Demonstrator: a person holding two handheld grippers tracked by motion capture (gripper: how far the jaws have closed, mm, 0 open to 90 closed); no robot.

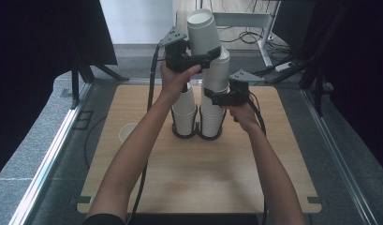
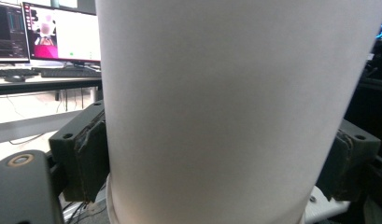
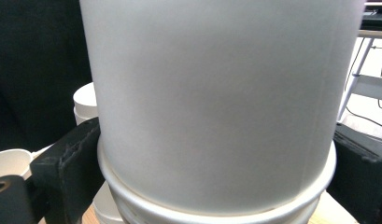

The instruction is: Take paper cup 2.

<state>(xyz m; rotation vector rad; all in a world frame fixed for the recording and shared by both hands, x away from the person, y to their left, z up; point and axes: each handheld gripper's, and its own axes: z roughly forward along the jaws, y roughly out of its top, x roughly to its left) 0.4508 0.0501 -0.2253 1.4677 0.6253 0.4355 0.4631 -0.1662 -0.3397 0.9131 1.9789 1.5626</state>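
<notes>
Two stacks of unmarked white cups stood in a black holder; the left gripper clamped the tilted top cup, the right gripper clamped the right stack between its fingers.

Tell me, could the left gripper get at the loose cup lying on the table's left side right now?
Probably not yet: the left gripper is shut on a white cup raised above the right stack. The loose cup itself lies unobstructed, so setting the held one down would free the way.

wooden table — cup holder, lone cup
</notes>
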